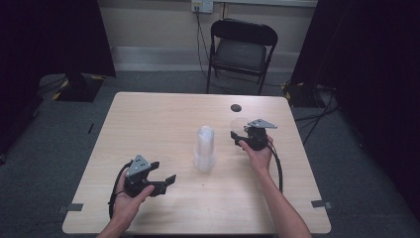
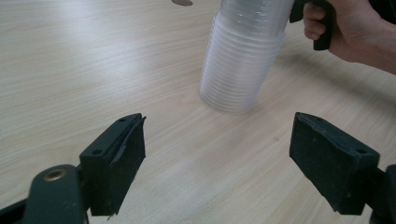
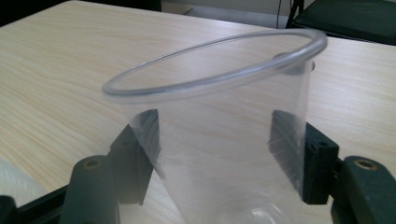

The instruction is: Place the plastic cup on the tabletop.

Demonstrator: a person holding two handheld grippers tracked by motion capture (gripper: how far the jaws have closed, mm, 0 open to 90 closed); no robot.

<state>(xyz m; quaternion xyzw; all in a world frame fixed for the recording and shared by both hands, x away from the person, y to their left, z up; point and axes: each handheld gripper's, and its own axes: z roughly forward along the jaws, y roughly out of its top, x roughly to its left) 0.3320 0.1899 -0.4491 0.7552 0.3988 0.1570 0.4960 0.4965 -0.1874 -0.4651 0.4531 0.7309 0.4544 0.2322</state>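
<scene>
A recording lab or studio: black curtains hang at ten and two o'clock, a folding chair stands at twelve beneath a wall socket, cables trail over grey carpet, tape marks edge the table.

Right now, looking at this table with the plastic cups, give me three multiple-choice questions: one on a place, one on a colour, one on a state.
1. Where does the stack of clear cups stand?
A. mid-table, between the two hands
B. on the chair
C. on the floor

2. What colour is the folding chair behind the table?
A. white
B. black
C. red

3. How are the left tongs?
A. shut on a cup
B. open, with nothing between them
C. shut on a cable

Answers:
1 A, the high view shows it mid-table.
2 B, seat and frame are black.
3 B, the jaws stand wide apart over bare wood, while the right tongs clamp a single clear cup.
</scene>
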